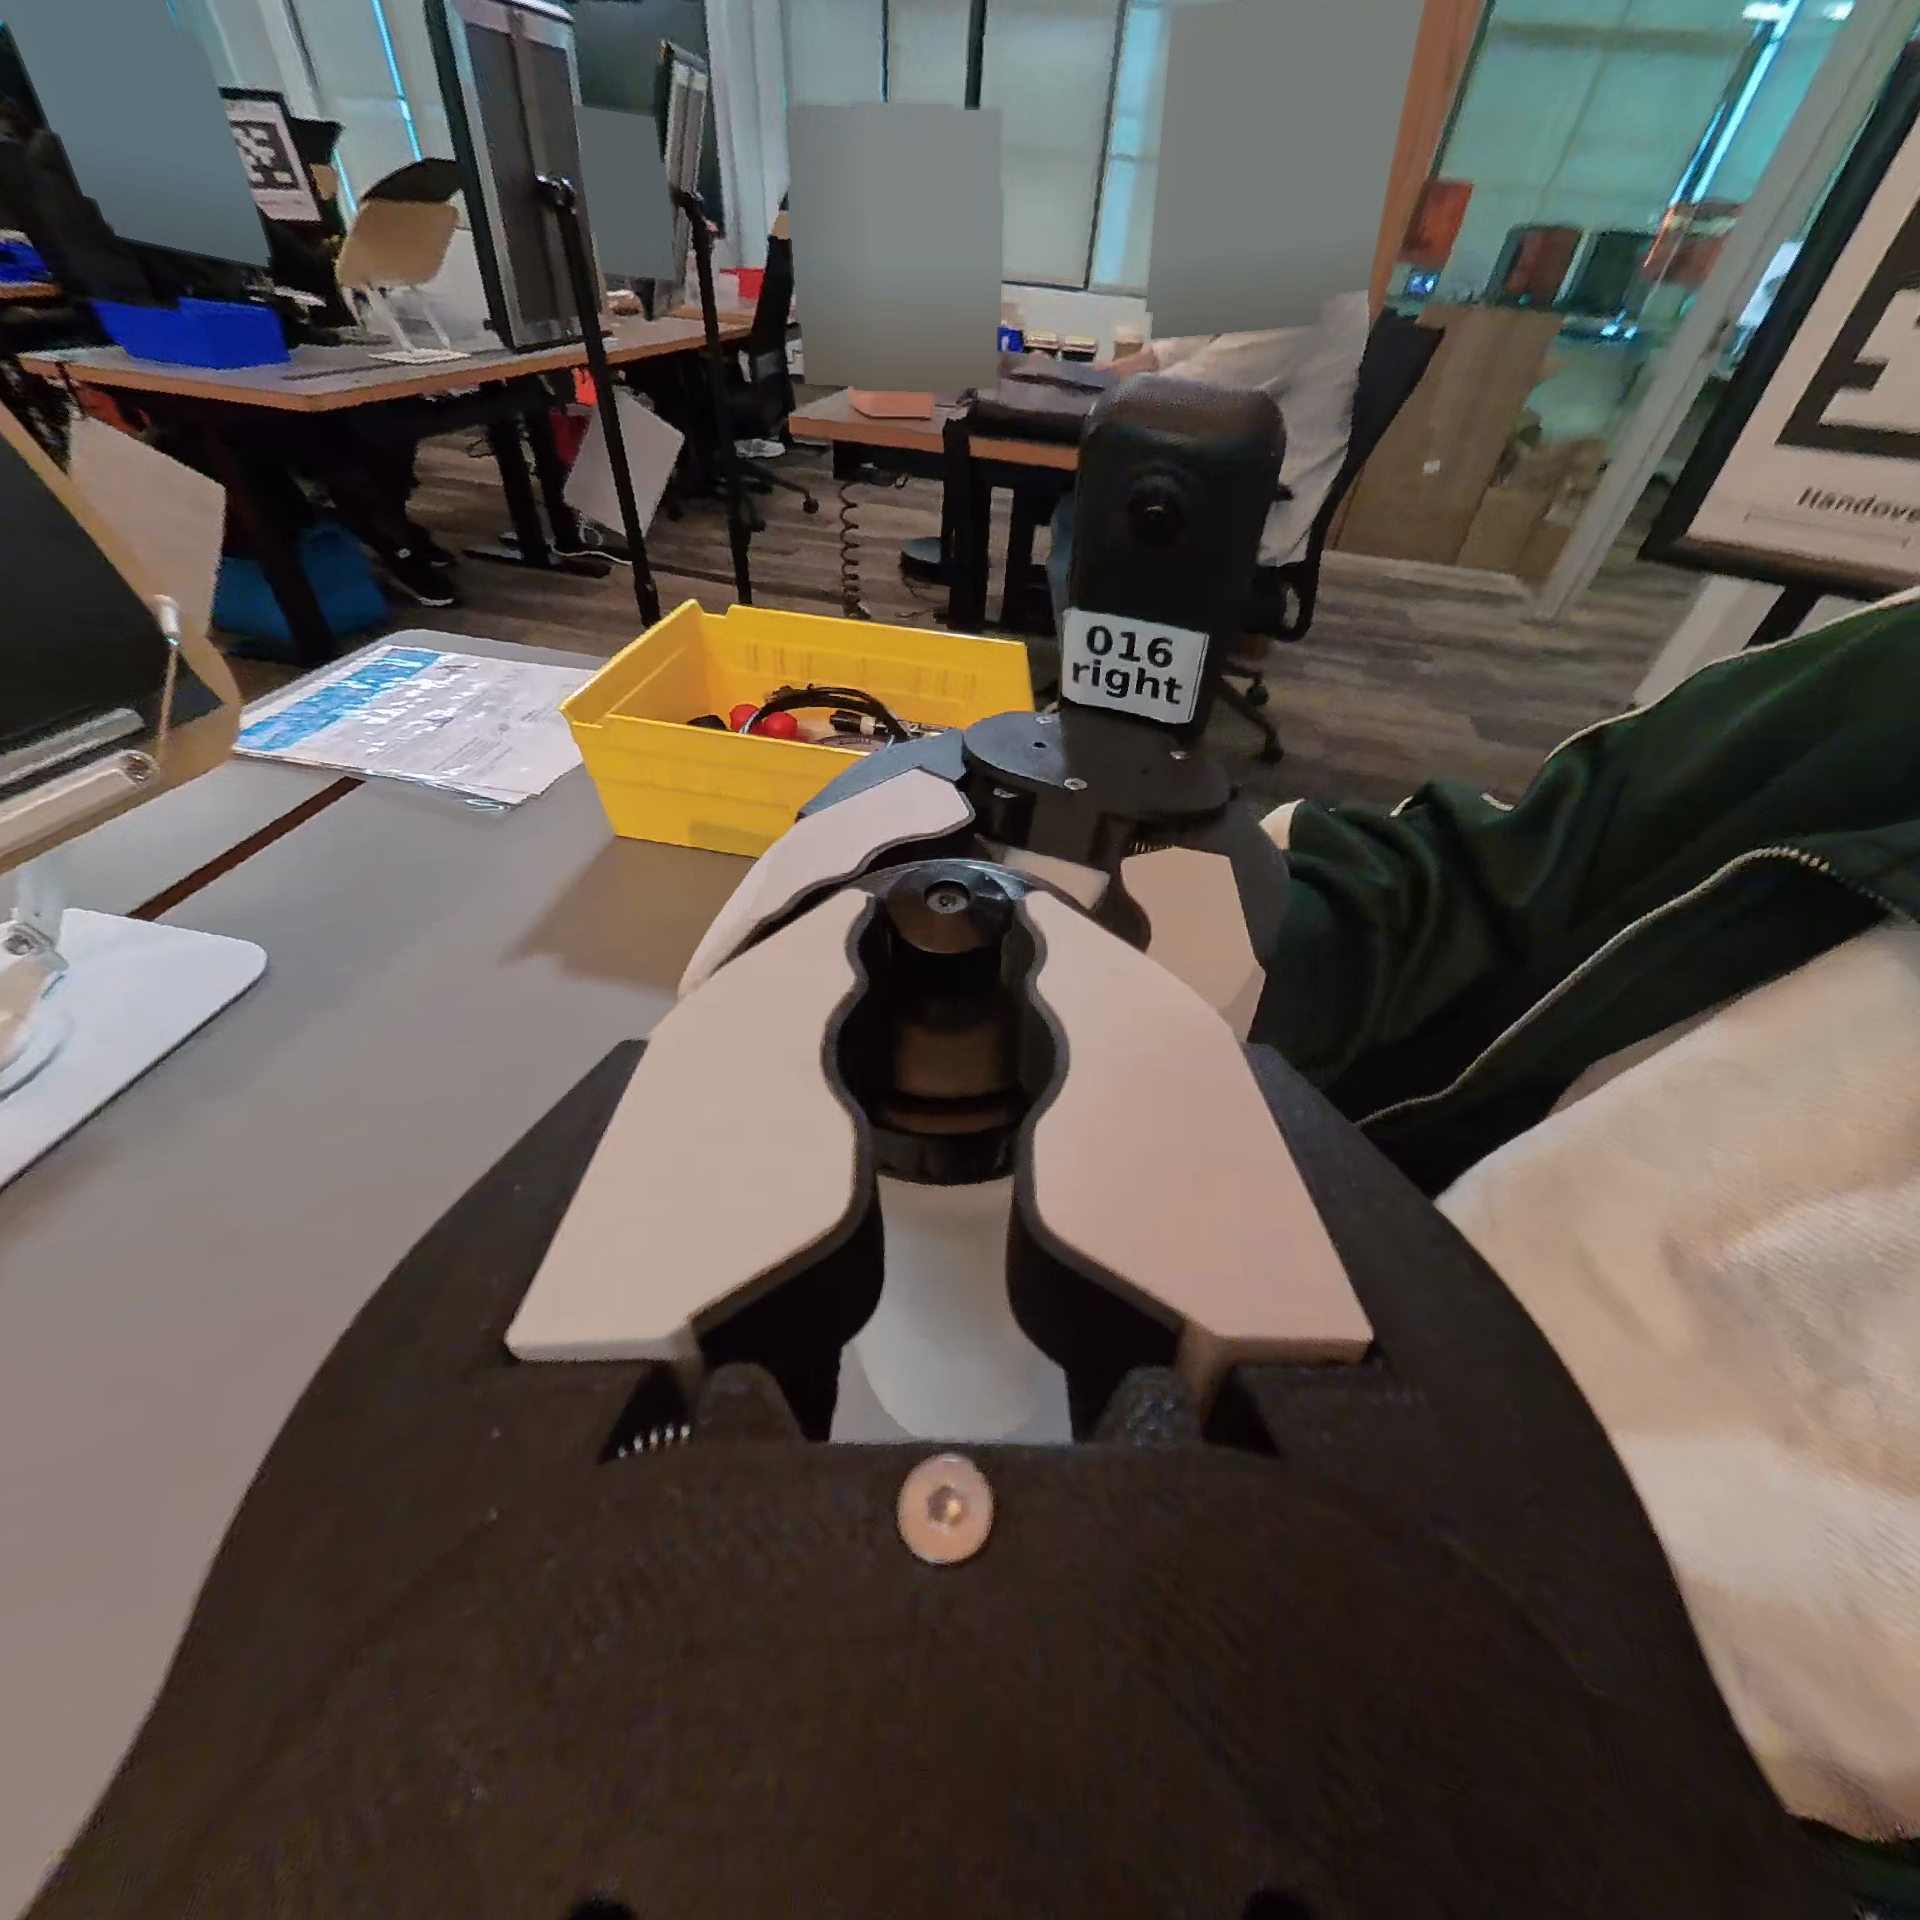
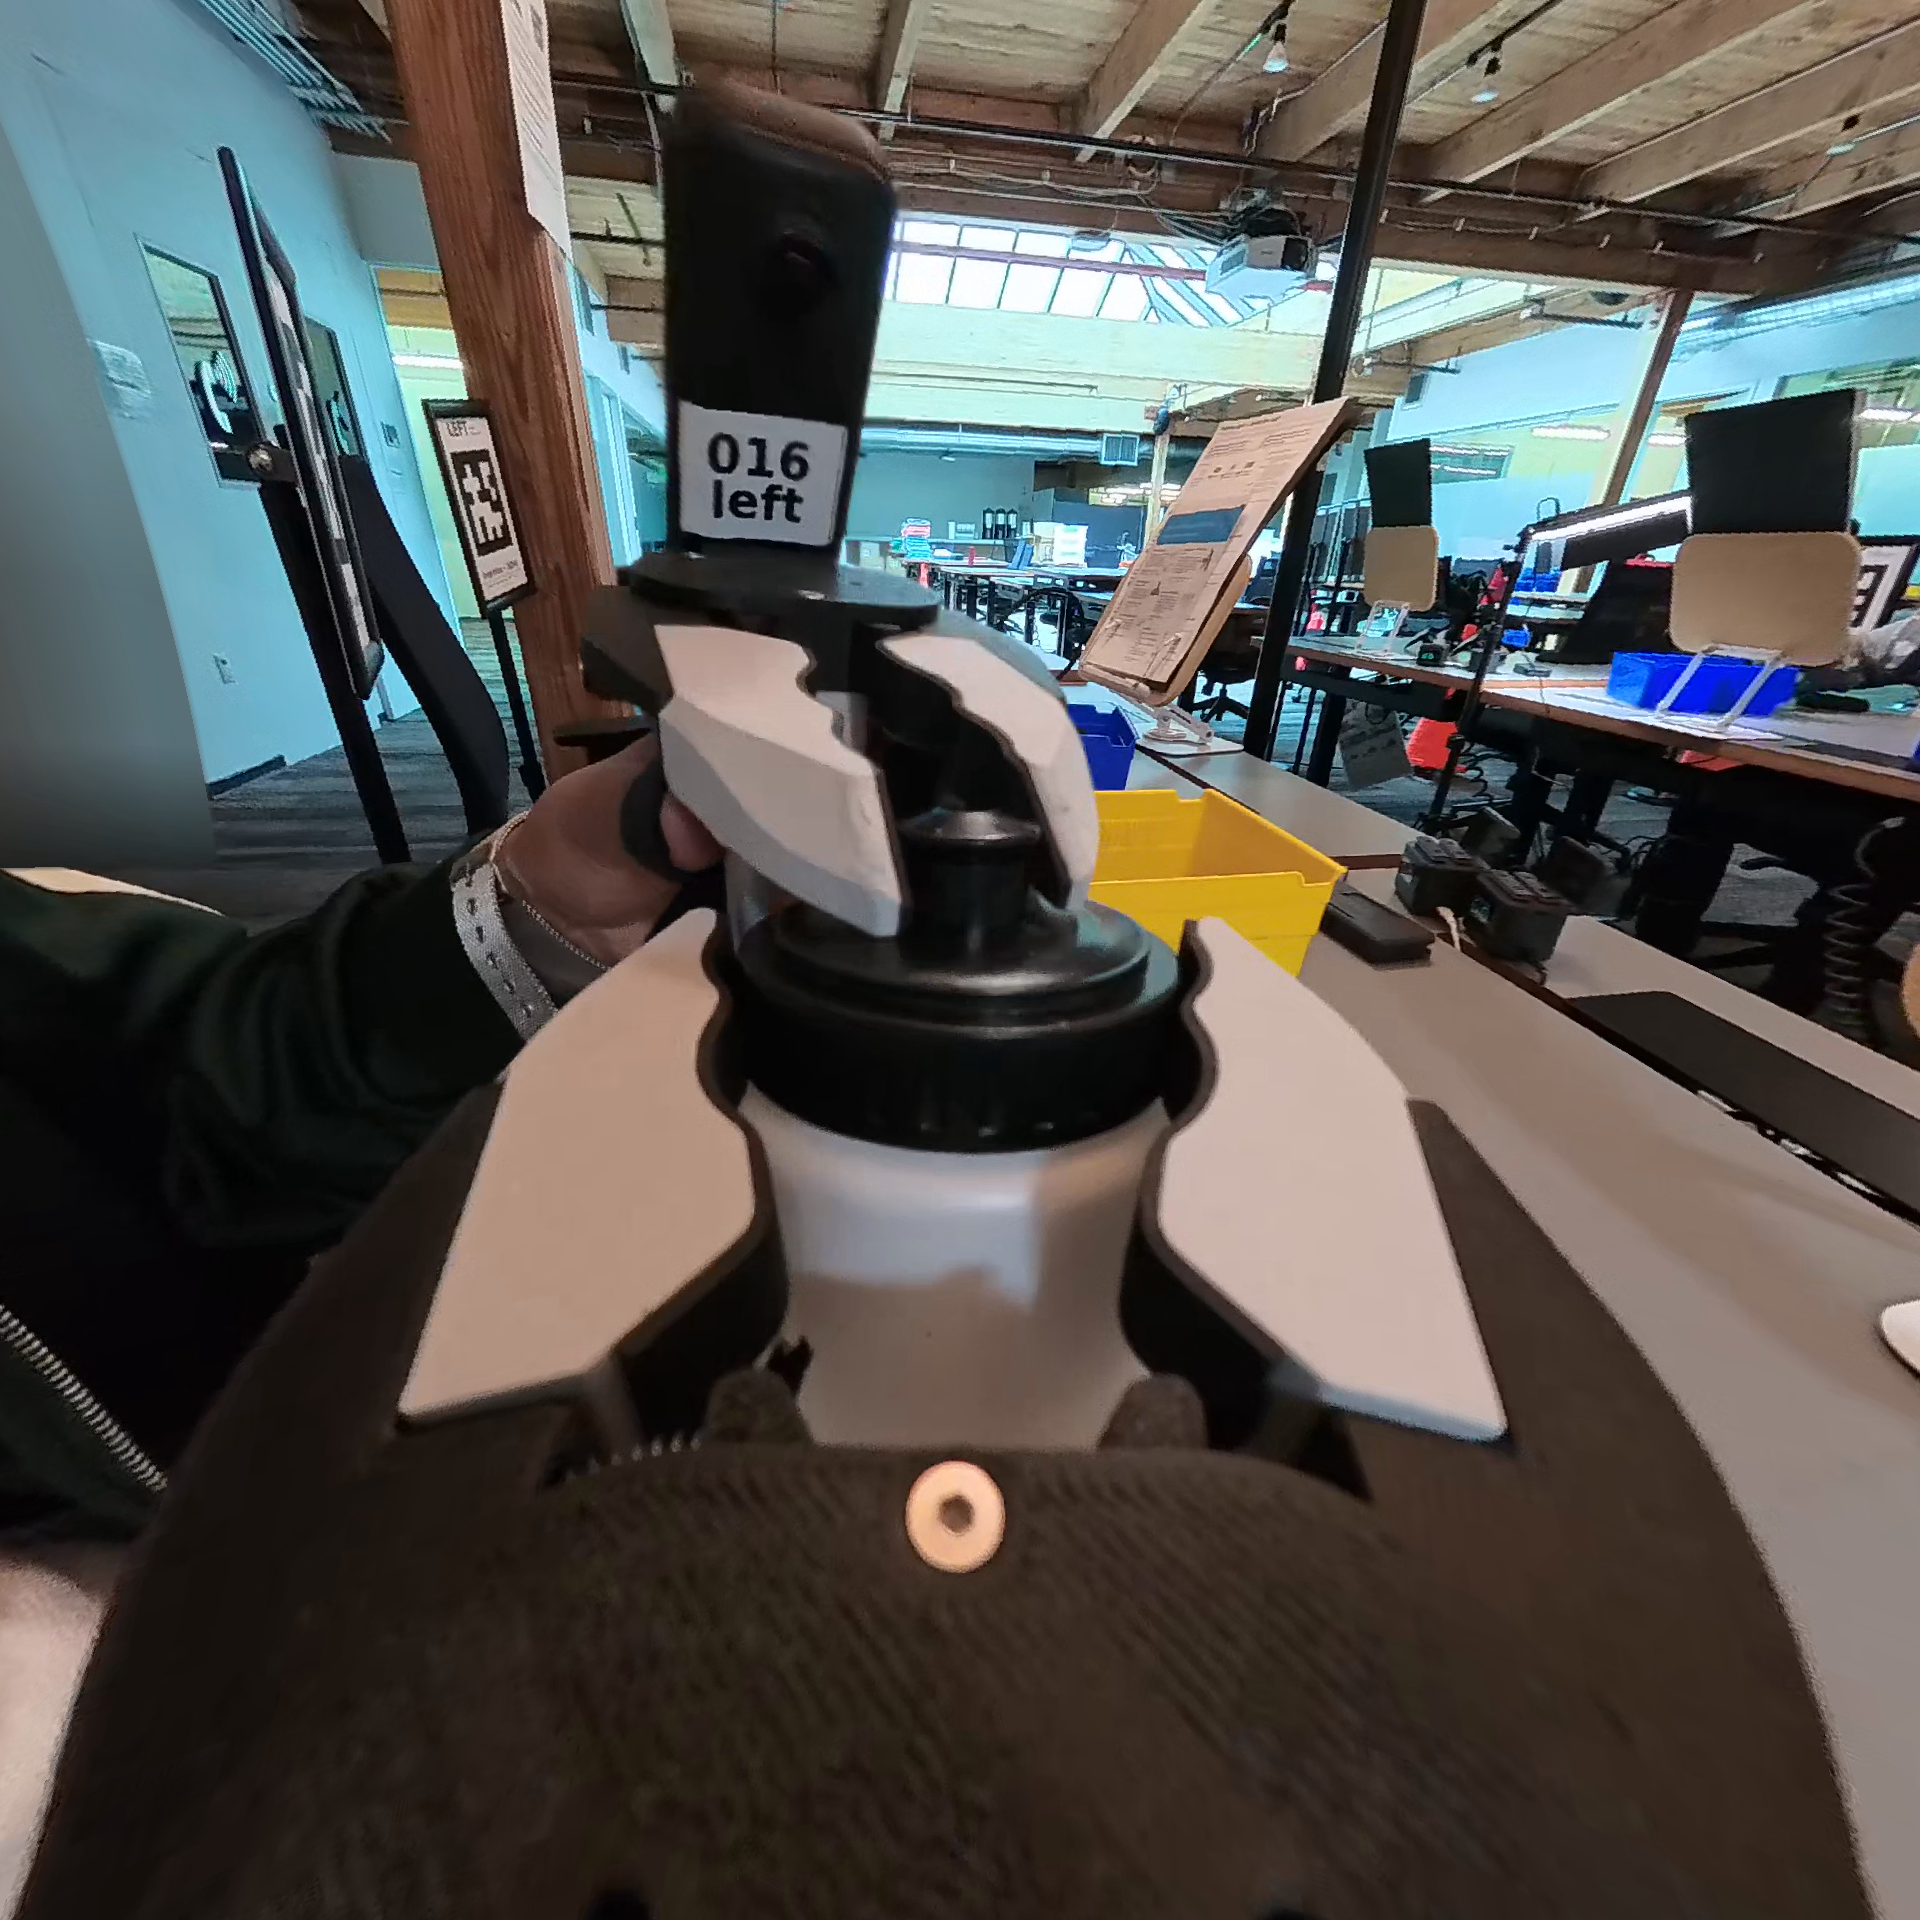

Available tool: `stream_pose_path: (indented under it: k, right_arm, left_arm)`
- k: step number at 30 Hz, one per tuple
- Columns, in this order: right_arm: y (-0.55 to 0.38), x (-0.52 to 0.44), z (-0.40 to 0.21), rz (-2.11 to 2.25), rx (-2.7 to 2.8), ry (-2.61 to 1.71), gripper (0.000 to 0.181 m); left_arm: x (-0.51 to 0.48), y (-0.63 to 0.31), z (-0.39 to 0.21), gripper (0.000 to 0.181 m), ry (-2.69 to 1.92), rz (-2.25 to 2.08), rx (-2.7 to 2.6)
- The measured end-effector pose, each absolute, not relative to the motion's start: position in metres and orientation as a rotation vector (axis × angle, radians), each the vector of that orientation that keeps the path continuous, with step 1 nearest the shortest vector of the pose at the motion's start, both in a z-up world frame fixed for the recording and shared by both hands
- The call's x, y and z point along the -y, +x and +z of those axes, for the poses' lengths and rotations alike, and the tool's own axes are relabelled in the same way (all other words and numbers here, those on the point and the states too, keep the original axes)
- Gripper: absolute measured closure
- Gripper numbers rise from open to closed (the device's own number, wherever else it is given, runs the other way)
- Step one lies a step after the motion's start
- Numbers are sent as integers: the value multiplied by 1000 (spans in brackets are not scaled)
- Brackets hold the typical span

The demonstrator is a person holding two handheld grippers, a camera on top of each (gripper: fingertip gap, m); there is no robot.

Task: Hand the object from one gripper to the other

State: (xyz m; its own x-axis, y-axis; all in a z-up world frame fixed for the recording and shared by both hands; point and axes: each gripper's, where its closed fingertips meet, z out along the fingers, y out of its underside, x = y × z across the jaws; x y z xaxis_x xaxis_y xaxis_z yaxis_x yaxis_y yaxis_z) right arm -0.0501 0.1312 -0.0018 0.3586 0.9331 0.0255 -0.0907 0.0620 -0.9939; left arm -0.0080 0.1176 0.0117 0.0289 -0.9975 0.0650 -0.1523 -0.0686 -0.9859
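A white squeeze bottle (image 1: 945, 1039) with a black cap and spout is held between both grippers above the grey table (image 1: 416, 1039). My left gripper (image 1: 945, 904) is shut around the black spout and cap. In the right wrist view it (image 2: 987, 883) comes down from above onto the spout. My right gripper (image 2: 951, 935) is shut on the bottle's white body (image 2: 935, 1226) just under the cap. In the left wrist view the right gripper's white fingers (image 1: 862, 842) show just beyond mine, facing me.
A yellow bin (image 1: 675, 769) with red and black items stands on the table behind the grippers and also shows in the right wrist view (image 2: 1205, 862). Papers (image 1: 416, 717) lie at the left, near a white stand base (image 1: 135, 997). A green sleeve (image 1: 1558, 883) fills the right side. Both grippers' tips are close together, under 4 cm apart.
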Motion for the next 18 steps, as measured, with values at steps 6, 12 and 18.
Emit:
stream_pose_path:
  k: [6,12,18]
  right_arm:
    - [-53,-131,-4,983,896,-1271,100]
    - [-34,-137,6,1005,814,-1251,93]
    - [0,-134,-41,1009,693,-1282,101]
  left_arm:
    - [-118,-9,11,158,-1380,-1067,-1303]
    - [-129,-21,17,158,-1390,-996,-1258]
    - [-139,-40,28,158,-1390,-1001,-1197]
